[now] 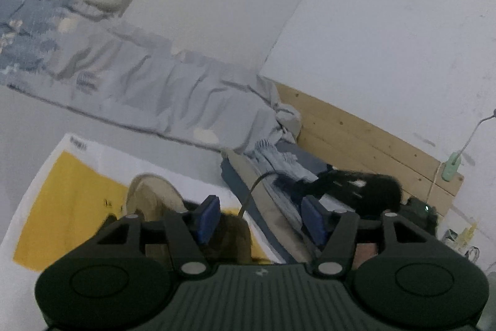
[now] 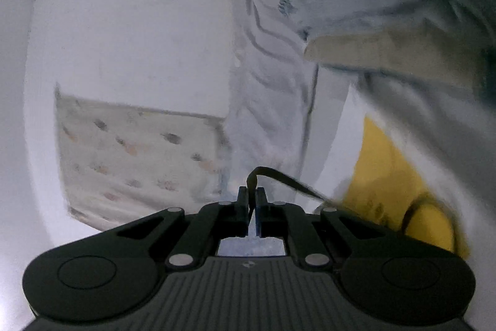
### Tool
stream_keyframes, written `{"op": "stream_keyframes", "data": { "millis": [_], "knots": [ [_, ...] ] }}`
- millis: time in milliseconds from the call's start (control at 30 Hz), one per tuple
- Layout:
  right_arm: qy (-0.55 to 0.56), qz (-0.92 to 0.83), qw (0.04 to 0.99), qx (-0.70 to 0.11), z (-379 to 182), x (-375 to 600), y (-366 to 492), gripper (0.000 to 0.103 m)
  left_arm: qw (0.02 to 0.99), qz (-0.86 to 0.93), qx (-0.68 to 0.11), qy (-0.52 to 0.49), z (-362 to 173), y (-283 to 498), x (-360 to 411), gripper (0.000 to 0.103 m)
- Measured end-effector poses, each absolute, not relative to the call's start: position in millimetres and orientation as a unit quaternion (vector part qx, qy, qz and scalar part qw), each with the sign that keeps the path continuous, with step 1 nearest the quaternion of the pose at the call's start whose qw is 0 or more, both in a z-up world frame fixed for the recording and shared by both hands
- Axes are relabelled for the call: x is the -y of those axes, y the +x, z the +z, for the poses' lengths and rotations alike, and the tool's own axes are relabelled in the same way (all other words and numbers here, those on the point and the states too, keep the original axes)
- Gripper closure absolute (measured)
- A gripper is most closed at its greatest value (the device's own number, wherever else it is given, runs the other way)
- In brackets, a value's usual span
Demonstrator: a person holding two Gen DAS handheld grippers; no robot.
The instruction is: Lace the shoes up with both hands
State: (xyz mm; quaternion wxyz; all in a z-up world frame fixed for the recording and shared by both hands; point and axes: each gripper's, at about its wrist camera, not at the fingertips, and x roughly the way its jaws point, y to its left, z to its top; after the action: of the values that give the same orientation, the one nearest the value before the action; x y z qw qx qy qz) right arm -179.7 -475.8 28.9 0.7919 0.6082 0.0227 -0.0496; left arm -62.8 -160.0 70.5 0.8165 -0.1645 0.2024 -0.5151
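A tan shoe [image 1: 152,197] with a pale toe lies on a white and yellow sheet [image 1: 71,194], just ahead of my left gripper [image 1: 263,221]. That gripper stands open, its blue pads [image 1: 208,217] wide apart and nothing between them. A thin dark lace [image 1: 255,185] arcs up between the pads. In the right wrist view my right gripper [image 2: 252,194] is shut on a dark lace [image 2: 279,176], which loops out of the fingertips and trails down to the right. A second lace loop [image 2: 415,213] lies on the yellow sheet [image 2: 381,166]. Both views are blurred.
A bed with rumpled pale blue bedding [image 1: 161,89] runs behind the sheet, against a wooden board [image 1: 365,138]. A black furry item [image 1: 369,188] lies to the right. A patterned mat [image 2: 136,157] leans on the white wall [image 2: 124,36]. A tan sole [image 2: 393,55] fills the upper right.
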Motion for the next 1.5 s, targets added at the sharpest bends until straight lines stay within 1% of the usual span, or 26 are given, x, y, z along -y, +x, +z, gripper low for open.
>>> {"op": "stream_keyframes", "data": {
  "millis": [33, 100, 300, 433, 933, 1100, 1500],
  "knots": [
    [0.577, -0.068, 0.813, -0.043, 32, 473, -171, 0.099, 0.818, -0.514, -0.198, -0.166, 71, -59, 161, 0.046],
    [0.549, -0.082, 0.829, -0.071, 31, 470, -156, 0.099, 0.821, -0.508, -0.196, -0.172, 70, -53, 163, 0.046],
    [0.545, -0.080, 0.825, -0.124, 9, 466, -116, 0.099, 0.823, -0.495, -0.200, -0.191, 65, -41, 162, 0.046],
    [0.523, -0.083, 0.835, -0.148, 2, 460, -95, 0.099, 0.825, -0.487, -0.203, -0.204, 62, -33, 161, 0.046],
    [0.489, -0.041, 0.849, -0.195, -1, 462, -62, 0.099, 0.822, -0.478, -0.234, -0.202, 48, -10, 161, 0.046],
    [0.488, -0.040, 0.850, -0.194, 1, 463, -59, 0.099, 0.822, -0.478, -0.237, -0.200, 49, -10, 161, 0.046],
    [0.445, -0.050, 0.870, -0.206, 9, 457, -57, 0.099, 0.824, -0.476, -0.239, -0.194, 50, -9, 161, 0.046]
  ]
}}
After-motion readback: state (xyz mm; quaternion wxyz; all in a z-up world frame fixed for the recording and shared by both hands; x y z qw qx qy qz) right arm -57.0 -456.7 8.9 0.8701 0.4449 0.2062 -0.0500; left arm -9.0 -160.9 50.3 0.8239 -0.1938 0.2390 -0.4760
